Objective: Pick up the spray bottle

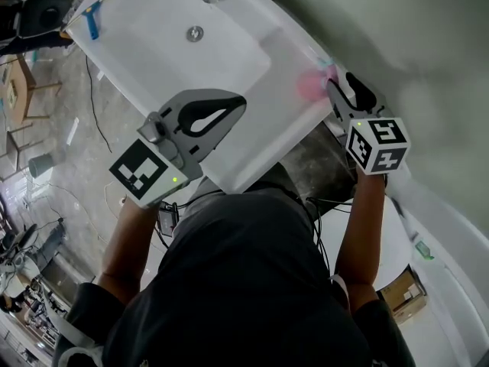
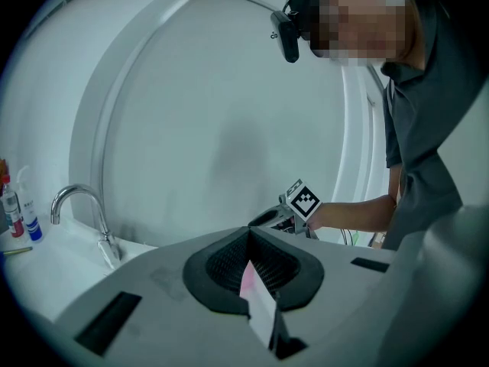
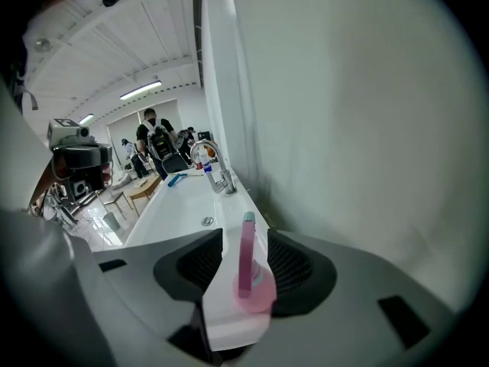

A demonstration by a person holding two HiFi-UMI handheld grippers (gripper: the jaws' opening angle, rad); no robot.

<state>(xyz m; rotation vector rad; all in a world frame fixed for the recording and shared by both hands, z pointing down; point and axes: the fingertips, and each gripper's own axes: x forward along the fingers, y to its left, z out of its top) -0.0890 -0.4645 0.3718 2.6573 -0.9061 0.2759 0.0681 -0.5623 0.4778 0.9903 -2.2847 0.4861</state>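
Spray bottle (image 3: 246, 270) between the parted jaws of the right gripper (image 3: 245, 232)
Pink, it stands on the sink rim (image 3: 229, 316), pads not pressing it; left gripper (image 2: 248, 234) is closed and empty.

In the head view the spray bottle (image 1: 312, 85) at the sink's (image 1: 229, 113) right corner is a pink blur, partly behind the right gripper (image 1: 335, 82). Bottles (image 2: 29, 214) beside the sink's tap are edge-cut, their labels unreadable.
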